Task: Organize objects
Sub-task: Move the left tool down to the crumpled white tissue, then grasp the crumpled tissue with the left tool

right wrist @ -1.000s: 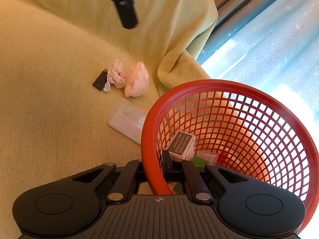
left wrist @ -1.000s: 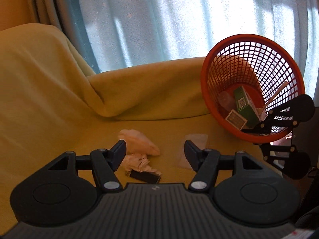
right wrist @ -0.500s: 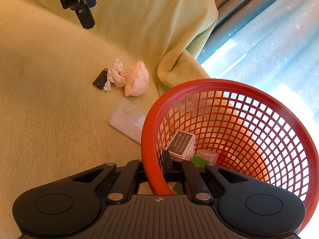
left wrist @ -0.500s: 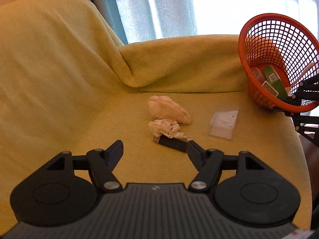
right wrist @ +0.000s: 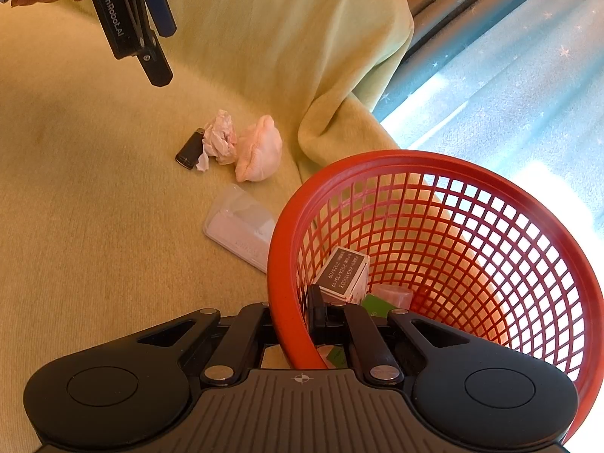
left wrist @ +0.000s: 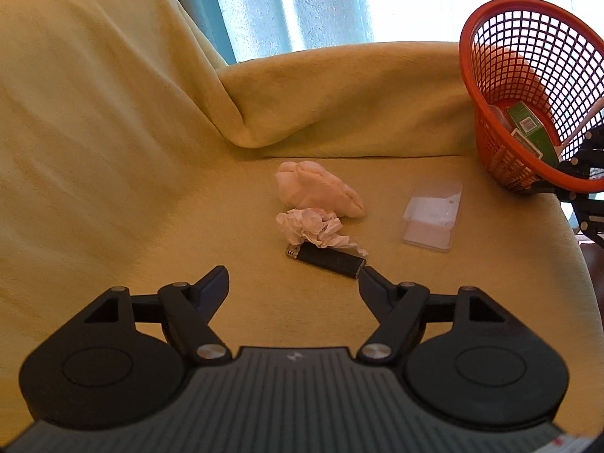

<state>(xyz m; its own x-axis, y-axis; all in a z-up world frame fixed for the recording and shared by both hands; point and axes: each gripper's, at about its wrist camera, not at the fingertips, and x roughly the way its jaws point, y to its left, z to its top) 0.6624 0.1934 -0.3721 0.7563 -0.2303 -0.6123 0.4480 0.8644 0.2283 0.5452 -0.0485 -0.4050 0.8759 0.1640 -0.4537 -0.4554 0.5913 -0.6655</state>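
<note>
The left gripper (left wrist: pixel 293 277) has just been widening its jaws, nothing between them; a black lighter (left wrist: pixel 324 260) lies just beyond its right tip, then crumpled tissue (left wrist: pixel 313 226) and a pink cloth (left wrist: pixel 321 188). The right gripper (right wrist: pixel 298 317) is clamped on the red basket (right wrist: pixel 287 324) rim.

Black tool (left wrist: pixel 293 281) with silver screws and ribbed grey base.
</note>
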